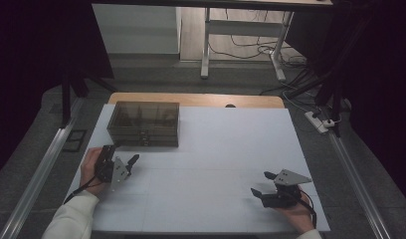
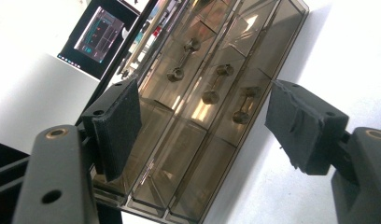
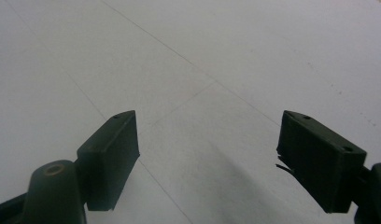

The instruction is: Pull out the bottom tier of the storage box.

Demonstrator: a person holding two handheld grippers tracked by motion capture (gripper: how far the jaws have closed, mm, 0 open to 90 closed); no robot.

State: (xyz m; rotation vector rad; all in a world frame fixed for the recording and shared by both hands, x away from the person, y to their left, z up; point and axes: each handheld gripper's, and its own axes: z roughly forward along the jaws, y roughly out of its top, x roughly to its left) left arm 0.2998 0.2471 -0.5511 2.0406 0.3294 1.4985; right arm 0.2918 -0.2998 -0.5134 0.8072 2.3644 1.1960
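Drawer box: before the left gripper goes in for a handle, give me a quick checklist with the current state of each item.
1. Left gripper jaws apart: ok, wide open in the left gripper view.
2. Left gripper empty: ok, nothing between its pads.
3. Drawer box faces the left gripper: ok, three drawer handles show between the jaws.
4. Drawers closed: ok as far as the pictures show, all fronts sit flush.
5. Box stands flat on the white table: ok.
6. Right gripper out of the way: ok, open and empty over bare table, far from the box.
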